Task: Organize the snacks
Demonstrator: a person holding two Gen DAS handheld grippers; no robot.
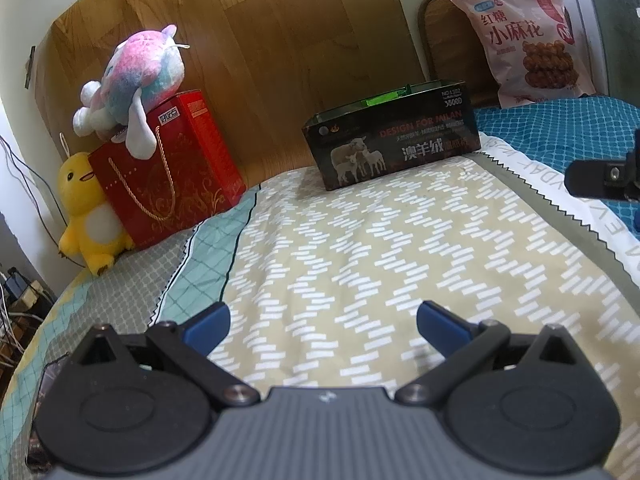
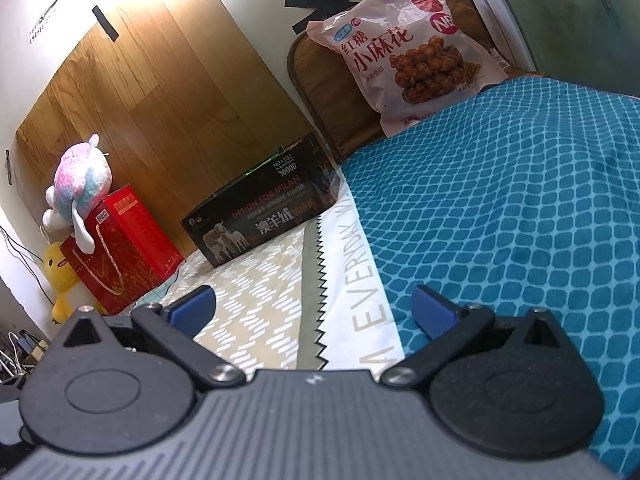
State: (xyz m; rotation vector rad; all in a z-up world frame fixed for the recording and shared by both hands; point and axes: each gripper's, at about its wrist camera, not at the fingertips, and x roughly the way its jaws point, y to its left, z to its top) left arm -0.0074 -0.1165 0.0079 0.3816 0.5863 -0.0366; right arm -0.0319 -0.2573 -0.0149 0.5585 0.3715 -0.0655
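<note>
A pink snack bag (image 1: 524, 40) (image 2: 408, 44) with pictured fried dough twists leans upright against a woven chair back at the head of the bed. A dark open box (image 1: 394, 136) (image 2: 264, 216) printed with sheep stands on the bedspread in front of the wooden headboard; something green shows inside it. My left gripper (image 1: 323, 322) is open and empty, low over the patterned bedspread, well short of the box. My right gripper (image 2: 314, 306) is open and empty too, above the seam between bedspread and teal cover. Its tip (image 1: 600, 178) shows at the right edge of the left wrist view.
A red gift bag (image 1: 168, 172) (image 2: 120, 248) stands at the left with a pastel plush toy (image 1: 128, 80) (image 2: 78, 188) on top and a yellow plush duck (image 1: 86, 208) (image 2: 60, 272) beside it. A teal cover (image 2: 520, 208) lies on the right. Cables hang past the bed's left edge.
</note>
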